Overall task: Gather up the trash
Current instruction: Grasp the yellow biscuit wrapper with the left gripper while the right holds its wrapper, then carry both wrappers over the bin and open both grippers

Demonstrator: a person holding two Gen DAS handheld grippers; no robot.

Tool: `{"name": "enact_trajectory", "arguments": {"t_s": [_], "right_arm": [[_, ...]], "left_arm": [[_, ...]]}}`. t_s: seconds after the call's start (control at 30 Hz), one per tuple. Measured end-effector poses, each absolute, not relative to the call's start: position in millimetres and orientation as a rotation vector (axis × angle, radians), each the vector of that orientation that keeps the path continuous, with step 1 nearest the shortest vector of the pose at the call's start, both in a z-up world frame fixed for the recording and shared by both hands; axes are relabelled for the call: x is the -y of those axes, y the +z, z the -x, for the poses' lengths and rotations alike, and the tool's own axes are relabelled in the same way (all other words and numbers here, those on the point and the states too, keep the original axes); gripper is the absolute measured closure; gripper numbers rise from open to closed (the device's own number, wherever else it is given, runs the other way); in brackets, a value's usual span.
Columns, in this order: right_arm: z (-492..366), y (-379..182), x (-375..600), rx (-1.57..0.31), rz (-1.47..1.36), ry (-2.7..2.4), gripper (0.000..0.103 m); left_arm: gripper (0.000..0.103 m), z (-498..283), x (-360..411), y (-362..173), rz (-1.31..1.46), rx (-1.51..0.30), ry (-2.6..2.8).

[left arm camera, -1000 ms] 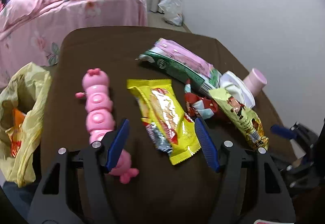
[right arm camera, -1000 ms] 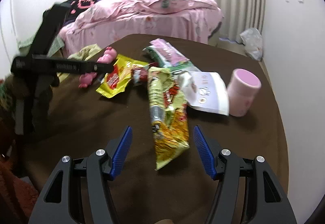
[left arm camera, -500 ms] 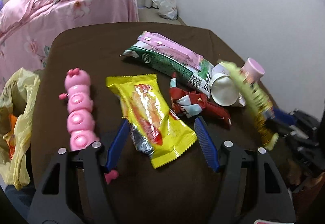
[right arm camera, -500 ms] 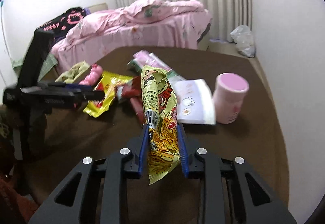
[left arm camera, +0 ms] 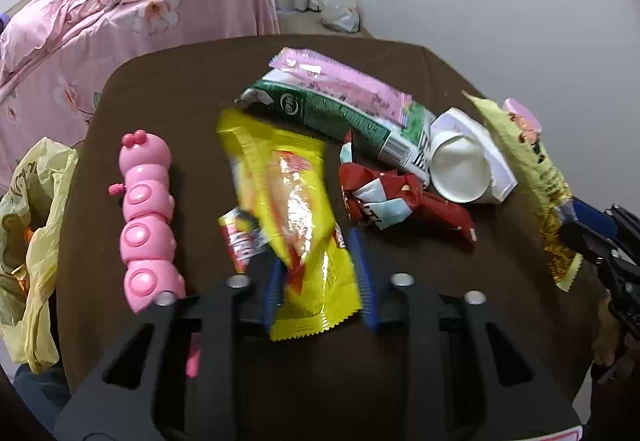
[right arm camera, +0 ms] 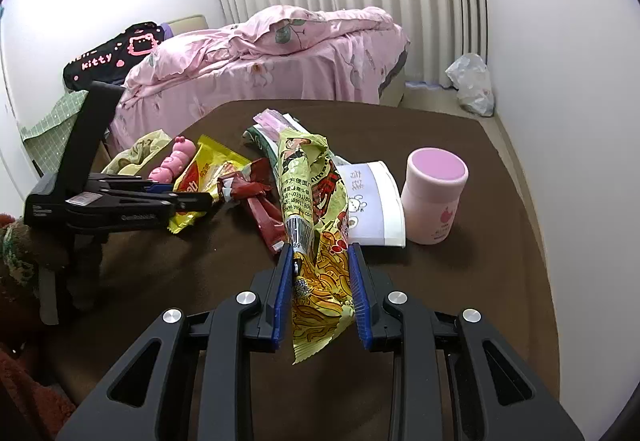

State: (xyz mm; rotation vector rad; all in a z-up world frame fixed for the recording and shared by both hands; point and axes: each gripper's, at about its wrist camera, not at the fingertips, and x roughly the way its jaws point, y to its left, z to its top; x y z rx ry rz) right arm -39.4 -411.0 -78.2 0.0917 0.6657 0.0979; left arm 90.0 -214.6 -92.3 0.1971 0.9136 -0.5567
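My left gripper (left arm camera: 318, 281) is shut on a yellow snack wrapper (left arm camera: 288, 209) and lifts it off the brown table (left arm camera: 168, 97); the wrapper also shows in the right wrist view (right arm camera: 200, 181). My right gripper (right arm camera: 320, 293) is shut on a green-yellow noodle packet (right arm camera: 310, 209) and holds it upright above the table; the packet shows at the right of the left wrist view (left arm camera: 532, 177). A red wrapper (left arm camera: 400, 197), a green packet (left arm camera: 340, 117), a pink packet (left arm camera: 340, 85) and a white paper cup (left arm camera: 460, 169) lie on the table.
A yellow plastic bag (left arm camera: 28, 225) hangs at the table's left edge. A pink caterpillar toy (left arm camera: 146, 217) lies left of the wrappers. A pink jar (right arm camera: 434, 195) stands on the right. A pink bed (right arm camera: 260, 57) is behind the table.
My left gripper closed on the yellow wrapper and raised it. My right gripper closed on the noodle packet, lifted it and now holds it higher.
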Motion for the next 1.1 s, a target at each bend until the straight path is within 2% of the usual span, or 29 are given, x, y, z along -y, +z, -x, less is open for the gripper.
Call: {"name": "enact_trajectory", "arguments": {"t_s": [0.03, 0.07, 0.43, 0.73, 0.93, 1.1], "right_arm": [[39.8, -76.3, 410.3, -0.661, -0.087, 0.098, 0.077], [40.1, -74.5, 409.7, -0.657, -0.084, 0.097, 0.077], [45.1, -55.3, 399.0, -0.622, -0.047, 0.097, 0.077], [38.0, -21.2, 371.4, -0.551, 0.017, 0.144, 0.077], [13.8, 4.9, 328.7, -0.523, 0.065, 0.227, 0.077], [-12.3, 22.3, 282.9, -0.504, 0.119, 0.326, 0.077]], "left_arm": [[0.096, -89.2, 211.5, -90.2, -0.186, -0.910, -0.559], [0.098, -87.8, 207.6, -87.4, -0.169, -0.908, -0.563], [0.098, -75.6, 180.6, -52.0, -0.073, -0.826, -0.598], [0.098, -59.2, 148.6, 3.2, -0.057, -0.647, -0.559], [0.098, -60.7, 102.1, 26.2, -0.029, -0.565, -0.487], [0.098, -79.0, 28.6, 29.7, 0.056, -0.543, -0.338]]}}
